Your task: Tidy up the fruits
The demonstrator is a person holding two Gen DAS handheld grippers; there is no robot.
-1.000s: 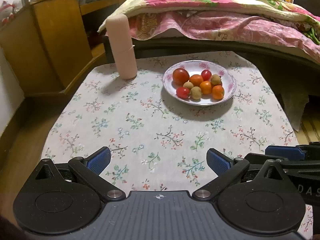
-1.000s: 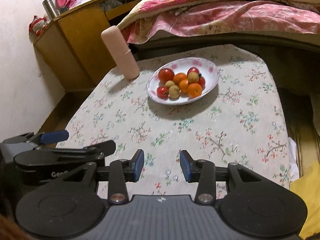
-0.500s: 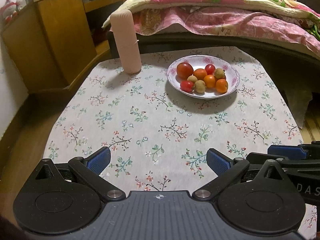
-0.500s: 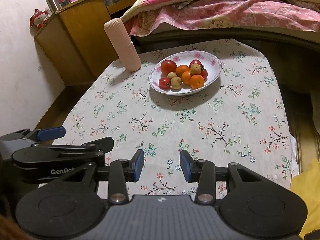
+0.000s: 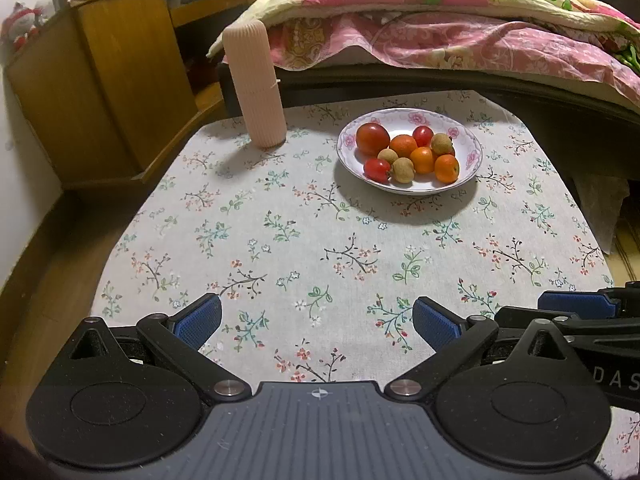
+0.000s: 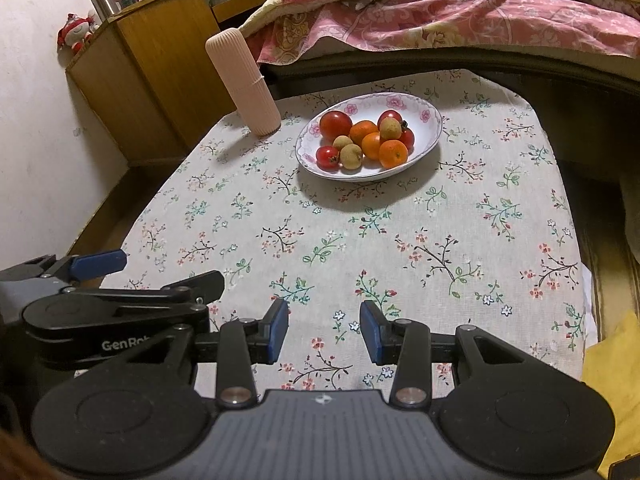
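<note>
The left gripper hangs over the near edge of the worktop, its jaws wide apart with only flowered cloth between them. The right gripper sits just beside it, jaws a narrow gap apart and gripping nothing.

Well ahead of both sets of jaws, toward the far side of the worktop, stands a white plate with a pink flower rim. On it lie the fruits: a large tomato at the far left, two smaller red ones, three oranges and a few small brown fruits, possibly longans, though they are too small to be sure. All are bunched together, touching.

Ahead and left of the left jaws, left of the plate and apart from it, a ribbed pink tube-shaped case stands upright near the worktop's far corner. Beyond the worktop is a bed with a pink quilt; to the left, a wooden cabinet.
</note>
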